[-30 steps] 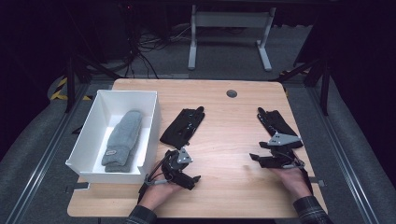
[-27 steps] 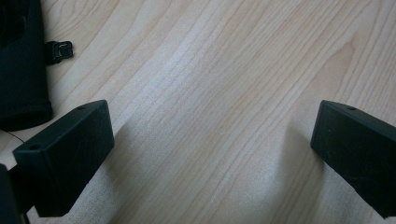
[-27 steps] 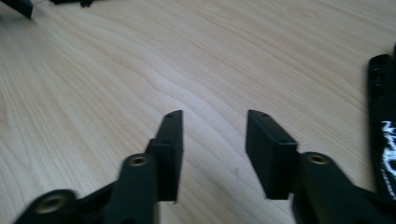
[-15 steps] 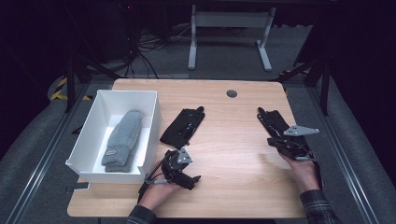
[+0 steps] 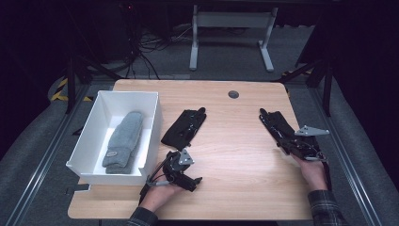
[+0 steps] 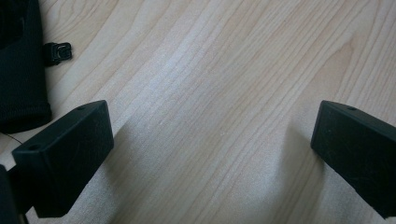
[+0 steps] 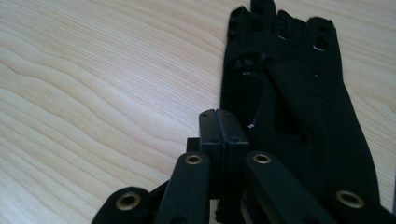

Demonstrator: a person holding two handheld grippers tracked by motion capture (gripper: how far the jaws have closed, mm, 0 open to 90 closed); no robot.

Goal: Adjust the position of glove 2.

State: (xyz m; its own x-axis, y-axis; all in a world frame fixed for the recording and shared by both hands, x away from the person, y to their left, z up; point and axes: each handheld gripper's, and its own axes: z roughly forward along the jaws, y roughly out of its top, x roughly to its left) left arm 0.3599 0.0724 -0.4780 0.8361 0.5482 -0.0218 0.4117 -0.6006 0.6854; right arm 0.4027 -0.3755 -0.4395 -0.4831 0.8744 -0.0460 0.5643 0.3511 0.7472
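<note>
Two black gloves lie on the wooden table: one (image 5: 184, 127) near the middle, one (image 5: 272, 121) at the right. My right gripper (image 5: 284, 137) lies along the right glove's near end, jaws pointing away from me. In the right gripper view the gripper (image 7: 224, 122) is shut, its jaws pressed together at the left edge of that glove (image 7: 299, 93); I cannot tell whether fabric is pinched. My left gripper (image 5: 193, 170) rests on the table just in front of the middle glove. It stands open (image 6: 212, 140) over bare wood, with the glove's cuff (image 6: 18, 70) at its left.
A white box (image 5: 155, 125) sits at the table's left and holds a grey knitted piece (image 5: 123, 141). A small black clip (image 6: 58, 51) pokes out beside the middle glove. A round grommet (image 5: 233, 94) is set into the table's far side.
My right gripper has swung from the front middle out to the right glove, turned to lie along it, and its jaws have shut. The left gripper has kept still.
</note>
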